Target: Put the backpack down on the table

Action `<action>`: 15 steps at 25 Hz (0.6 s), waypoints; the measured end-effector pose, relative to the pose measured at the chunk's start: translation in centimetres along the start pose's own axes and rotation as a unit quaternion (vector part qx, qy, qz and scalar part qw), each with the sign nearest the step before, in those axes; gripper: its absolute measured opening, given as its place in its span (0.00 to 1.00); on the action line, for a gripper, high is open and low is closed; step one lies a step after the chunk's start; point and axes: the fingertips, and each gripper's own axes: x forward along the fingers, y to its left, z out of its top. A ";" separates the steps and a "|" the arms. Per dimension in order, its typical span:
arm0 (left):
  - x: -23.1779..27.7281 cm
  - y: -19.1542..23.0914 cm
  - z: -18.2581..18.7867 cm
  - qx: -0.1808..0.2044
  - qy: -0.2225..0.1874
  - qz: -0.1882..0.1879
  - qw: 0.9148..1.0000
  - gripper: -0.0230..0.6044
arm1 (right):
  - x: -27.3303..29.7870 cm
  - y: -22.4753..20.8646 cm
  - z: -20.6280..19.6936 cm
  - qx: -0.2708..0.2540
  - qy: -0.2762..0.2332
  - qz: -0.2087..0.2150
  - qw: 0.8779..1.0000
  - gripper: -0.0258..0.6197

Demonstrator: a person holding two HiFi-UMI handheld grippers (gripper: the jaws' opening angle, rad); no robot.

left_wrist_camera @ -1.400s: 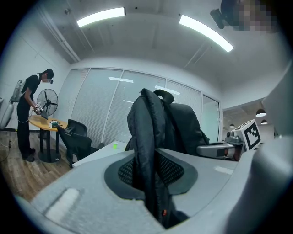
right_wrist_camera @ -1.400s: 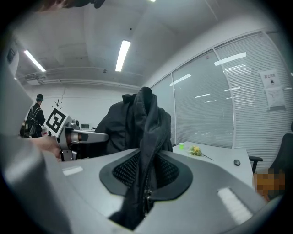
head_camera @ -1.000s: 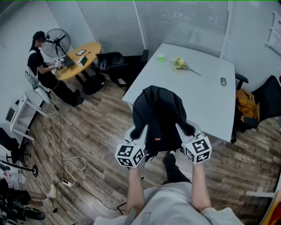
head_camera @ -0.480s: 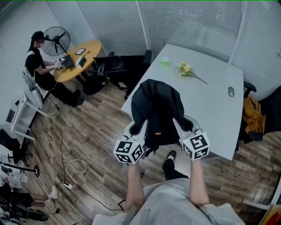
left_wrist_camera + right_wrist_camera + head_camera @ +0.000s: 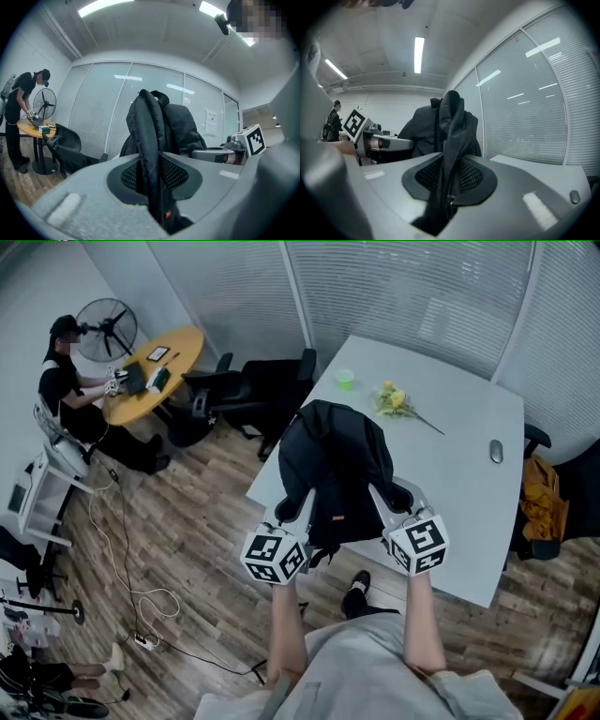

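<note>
A black backpack [image 5: 336, 465] hangs in the air between my two grippers, over the near left edge of the white table [image 5: 450, 474]. My left gripper [image 5: 297, 512] is shut on the backpack's left side; in the left gripper view a padded black strap [image 5: 149, 154] is pinched between the jaws. My right gripper [image 5: 392, 507] is shut on its right side, where a zippered fold of black fabric [image 5: 451, 159] sits between the jaws. The backpack's base is hidden behind its body, so contact with the table cannot be told.
On the table lie a yellow flower [image 5: 398, 404], a small green cup [image 5: 344, 380] and a mouse [image 5: 496, 452]. Black office chairs [image 5: 272, 390] stand to the table's left. A person sits at a round wooden table [image 5: 155, 371] by a fan [image 5: 105, 329]. Cables [image 5: 141, 596] cross the floor.
Both grippers have carried the backpack forward toward the table: it now hangs over the table's near left edge instead of in front of it. The grips look unchanged.
</note>
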 end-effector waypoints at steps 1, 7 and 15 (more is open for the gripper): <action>0.9 0.2 0.0 -0.001 0.002 -0.001 1.000 0.16 | 0.5 -0.7 -0.1 0.000 0.001 -0.001 1.000 0.14; 5.8 1.7 0.5 -0.003 0.006 -0.008 1.000 0.16 | 3.7 -4.7 0.1 0.001 0.005 -0.007 1.000 0.14; 11.5 3.1 2.7 0.010 0.000 -0.022 1.000 0.16 | 7.1 -9.5 2.1 -0.002 -0.008 -0.016 1.000 0.14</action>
